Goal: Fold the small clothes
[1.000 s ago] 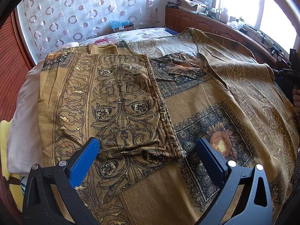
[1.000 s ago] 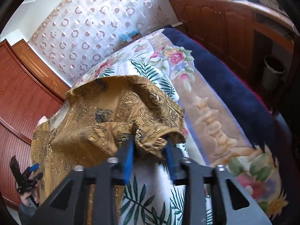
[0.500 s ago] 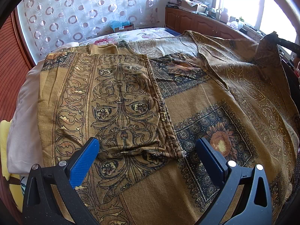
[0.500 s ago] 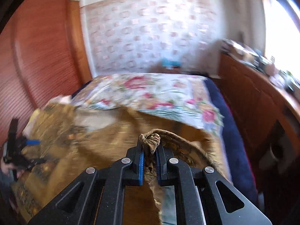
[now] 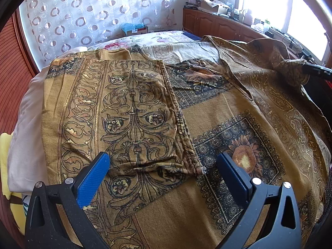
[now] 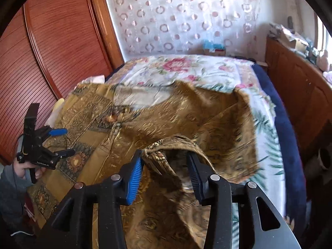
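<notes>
— Looking at the bed [image 6: 207,72], where is the garment [image 5: 217,124]?

— Spread across the flowered bedspread, mustard with dark ornament; its left part is already folded over [image 5: 124,108] onto the middle.

— And the right claw [image 6: 165,166]?

— Its jaws have just been opening. A bunched sleeve edge [image 6: 157,155] sits between them, touching the blue left pad, clear of the other; released, I'd say.

— The left claw [image 5: 161,170]?

— Spread wide, hovering above the folded part's near edge, gripping nothing.
</notes>
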Action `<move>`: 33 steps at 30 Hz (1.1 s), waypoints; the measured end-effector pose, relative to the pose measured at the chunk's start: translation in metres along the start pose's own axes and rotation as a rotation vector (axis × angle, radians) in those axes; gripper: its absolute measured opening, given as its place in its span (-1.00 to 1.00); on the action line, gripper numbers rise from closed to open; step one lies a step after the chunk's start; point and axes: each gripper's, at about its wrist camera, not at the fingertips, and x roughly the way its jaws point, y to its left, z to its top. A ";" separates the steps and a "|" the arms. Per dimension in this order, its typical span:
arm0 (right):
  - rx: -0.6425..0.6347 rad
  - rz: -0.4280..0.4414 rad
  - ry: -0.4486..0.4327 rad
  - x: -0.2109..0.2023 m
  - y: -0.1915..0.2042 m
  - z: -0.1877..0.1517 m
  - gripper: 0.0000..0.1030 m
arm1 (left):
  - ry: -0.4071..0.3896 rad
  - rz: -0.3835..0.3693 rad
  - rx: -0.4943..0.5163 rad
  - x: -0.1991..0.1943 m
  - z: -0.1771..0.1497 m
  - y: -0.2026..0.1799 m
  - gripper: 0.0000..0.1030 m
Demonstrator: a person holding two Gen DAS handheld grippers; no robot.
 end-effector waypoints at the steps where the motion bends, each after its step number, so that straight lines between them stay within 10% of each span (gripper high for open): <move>1: 0.000 -0.013 -0.010 -0.009 0.004 0.001 -0.13 | 0.000 0.000 0.000 0.000 0.000 0.000 0.99; 14: 0.139 -0.068 -0.139 -0.041 -0.032 -0.012 0.00 | 0.000 -0.001 0.000 0.000 0.000 0.000 0.99; 25: 0.030 -0.008 -0.036 -0.030 0.007 -0.010 0.00 | -0.001 -0.001 0.000 0.000 0.000 0.000 0.99; 33: -0.002 -0.030 -0.133 -0.060 0.008 0.005 0.07 | -0.001 -0.001 -0.001 0.000 0.000 0.000 0.99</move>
